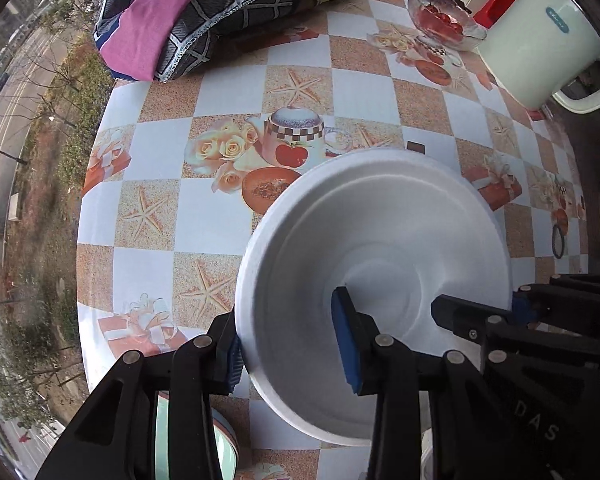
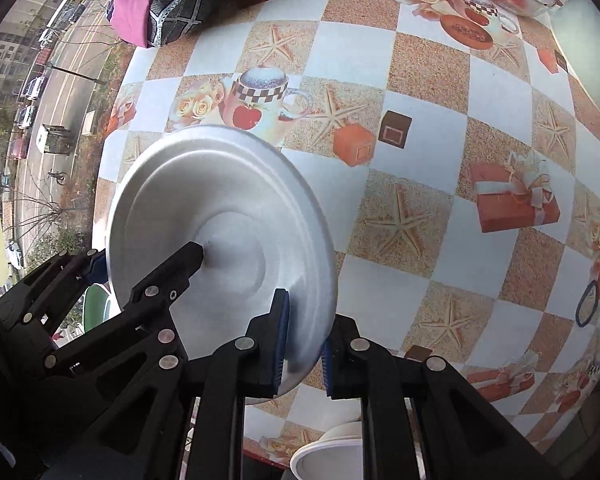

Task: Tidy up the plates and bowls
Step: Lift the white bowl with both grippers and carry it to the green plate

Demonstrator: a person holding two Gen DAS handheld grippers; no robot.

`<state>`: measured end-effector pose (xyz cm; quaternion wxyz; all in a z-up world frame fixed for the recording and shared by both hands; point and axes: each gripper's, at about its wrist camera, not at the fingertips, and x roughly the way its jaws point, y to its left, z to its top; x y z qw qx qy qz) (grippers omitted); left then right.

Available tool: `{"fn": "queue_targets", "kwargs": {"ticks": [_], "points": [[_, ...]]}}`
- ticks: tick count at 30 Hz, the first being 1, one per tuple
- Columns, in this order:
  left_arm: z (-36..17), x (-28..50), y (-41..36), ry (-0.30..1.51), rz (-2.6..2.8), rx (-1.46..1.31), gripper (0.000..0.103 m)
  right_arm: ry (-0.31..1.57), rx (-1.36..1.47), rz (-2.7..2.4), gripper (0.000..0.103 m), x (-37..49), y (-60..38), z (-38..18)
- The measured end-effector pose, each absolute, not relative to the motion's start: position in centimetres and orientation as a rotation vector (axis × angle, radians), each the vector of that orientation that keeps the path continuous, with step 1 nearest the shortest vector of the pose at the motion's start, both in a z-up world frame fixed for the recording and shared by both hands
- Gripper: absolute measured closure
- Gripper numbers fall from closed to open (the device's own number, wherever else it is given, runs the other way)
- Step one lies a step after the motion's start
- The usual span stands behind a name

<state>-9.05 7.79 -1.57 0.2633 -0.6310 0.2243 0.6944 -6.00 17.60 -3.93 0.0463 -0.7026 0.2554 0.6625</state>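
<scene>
Both grippers, left (image 1: 290, 350) and right (image 2: 302, 354), pinch the round white foam plate (image 1: 380, 248) mid-air, so sorting looks barely started.

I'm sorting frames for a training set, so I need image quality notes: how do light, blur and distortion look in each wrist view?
Left wrist view: even daylight, the white plate sharp with soft shading, table edge bowed by the fisheye. Right wrist view: the same plate looks streaked and greyish, likely motion blur or sheen, while the tablecloth print stays crisp; dark vignette at the corners in both.
</scene>
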Motion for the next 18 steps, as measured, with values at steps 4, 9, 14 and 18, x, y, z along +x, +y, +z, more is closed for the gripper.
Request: {"fn": "queue_targets", "kwargs": {"ticks": [4,9,14,18], "points": [[1.2,-4.9,9.0,0.617,1.831,-1.669,0.061,0.821,-2.131,1.991,0.087,-1.5,17.3,-1.8],[3.2,-0.5,10.7,0.672,1.725,-1.61,0.061,0.91,-2.095,1.902,0.086,4.8,16.6,-0.7],[2.4,4.2,11.8,0.811,1.577,-1.549,0.061,0.962,-2.052,1.796,0.085,9.8,16.7,-0.9],[1.3,6.4,12.7,0.883,1.487,-1.519,0.061,1.026,-2.04,1.73,0.085,13.2,17.3,-1.8]]}}
